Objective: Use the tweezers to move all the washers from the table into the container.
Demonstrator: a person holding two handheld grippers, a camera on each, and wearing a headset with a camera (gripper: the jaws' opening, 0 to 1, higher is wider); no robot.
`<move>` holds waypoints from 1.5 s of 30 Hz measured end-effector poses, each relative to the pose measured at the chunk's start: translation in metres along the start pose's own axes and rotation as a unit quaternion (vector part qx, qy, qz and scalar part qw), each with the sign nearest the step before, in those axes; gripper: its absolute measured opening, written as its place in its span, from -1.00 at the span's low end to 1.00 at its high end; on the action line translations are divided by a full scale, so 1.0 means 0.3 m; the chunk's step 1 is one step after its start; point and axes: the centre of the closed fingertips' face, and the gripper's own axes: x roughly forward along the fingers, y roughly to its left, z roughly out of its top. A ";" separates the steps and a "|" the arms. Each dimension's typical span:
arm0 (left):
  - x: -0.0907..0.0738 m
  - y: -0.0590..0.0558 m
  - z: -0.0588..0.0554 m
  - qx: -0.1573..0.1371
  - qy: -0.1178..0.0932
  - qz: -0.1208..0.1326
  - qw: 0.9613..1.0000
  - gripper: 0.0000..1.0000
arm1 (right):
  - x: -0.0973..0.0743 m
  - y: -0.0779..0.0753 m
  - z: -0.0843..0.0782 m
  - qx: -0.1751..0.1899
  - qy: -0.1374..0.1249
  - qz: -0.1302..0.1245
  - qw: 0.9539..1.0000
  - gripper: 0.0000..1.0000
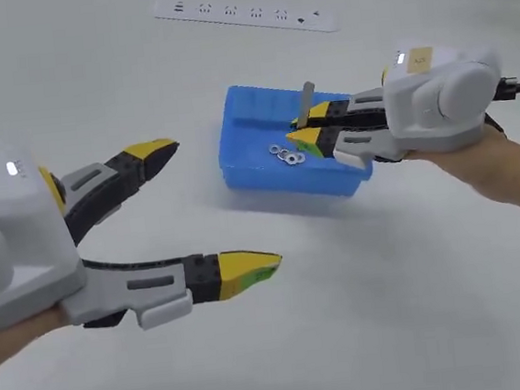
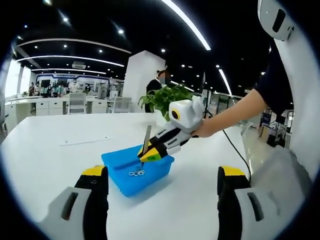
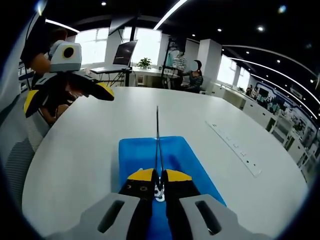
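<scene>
Blue container (image 1: 286,181) holds washers (image 1: 287,154); right claw (image 1: 307,126) grips tweezers (image 1: 306,103) over it.

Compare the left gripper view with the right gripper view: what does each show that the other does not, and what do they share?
Left gripper view: washers lying in the container, and the hand holding the right tool. Right gripper view: the left tool seen whole from the front, jaws apart. Shared: the blue container, the tweezers clamped in the right tool, the white table.
</scene>
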 end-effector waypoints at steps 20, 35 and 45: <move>0.283 0.044 0.120 0.092 0.006 -0.103 0.990 0.22 | -0.022 0.036 0.019 -0.044 0.012 0.021 0.999 -0.85; 0.328 0.025 0.096 0.151 0.063 -0.162 0.973 -0.65 | -0.028 0.050 0.030 -0.058 0.011 0.031 0.998 -0.85; 0.291 0.011 0.086 0.198 0.080 -0.168 0.962 -0.86 | -0.043 0.068 0.030 -0.080 0.019 0.037 0.996 -0.85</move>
